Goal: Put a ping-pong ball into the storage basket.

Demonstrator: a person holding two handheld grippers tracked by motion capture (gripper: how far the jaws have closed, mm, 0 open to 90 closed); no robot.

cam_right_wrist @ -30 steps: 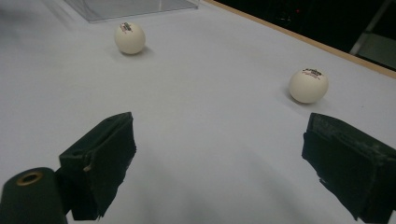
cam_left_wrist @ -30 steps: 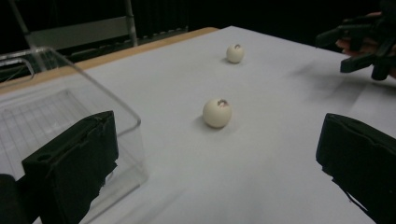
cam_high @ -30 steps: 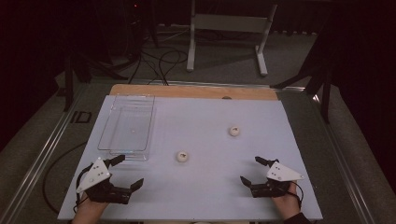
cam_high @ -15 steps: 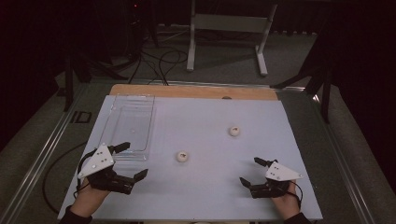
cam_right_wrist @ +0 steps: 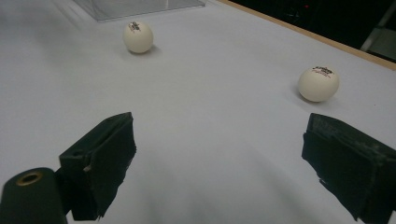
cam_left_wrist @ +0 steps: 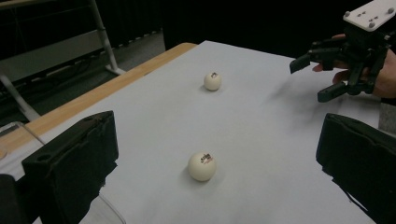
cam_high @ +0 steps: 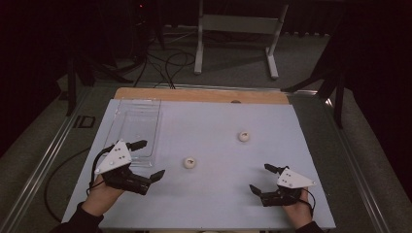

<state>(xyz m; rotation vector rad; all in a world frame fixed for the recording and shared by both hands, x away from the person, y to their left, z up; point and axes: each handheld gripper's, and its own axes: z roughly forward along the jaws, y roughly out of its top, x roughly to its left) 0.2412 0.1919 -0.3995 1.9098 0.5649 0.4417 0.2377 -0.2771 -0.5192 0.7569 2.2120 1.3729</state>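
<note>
Two white ping-pong balls lie on the pale table sheet [cam_high: 214, 116]: a near one [cam_high: 190, 162] [cam_left_wrist: 202, 166] [cam_right_wrist: 138, 37] and a far one [cam_high: 244, 136] [cam_left_wrist: 212, 81] [cam_right_wrist: 318, 83]. My left gripper [cam_high: 149, 158] [cam_left_wrist: 215, 135] is open, low over the sheet just left of the near ball, which lies ahead between its wide jaws. At the front right, my right gripper [cam_high: 261, 178] [cam_right_wrist: 224, 149] [cam_left_wrist: 312, 79] is open and holds nothing. Both balls lie well ahead of it.
A clear plastic tray [cam_high: 136, 126] [cam_right_wrist: 135, 7] stands at the left, just beyond my left gripper. A wooden strip [cam_high: 194, 94] runs along the table's far edge. A metal stand [cam_high: 233, 24] and cables lie on the floor behind.
My left gripper has moved forward and to the right, toward the near ball. The right gripper and both balls have stayed put.
</note>
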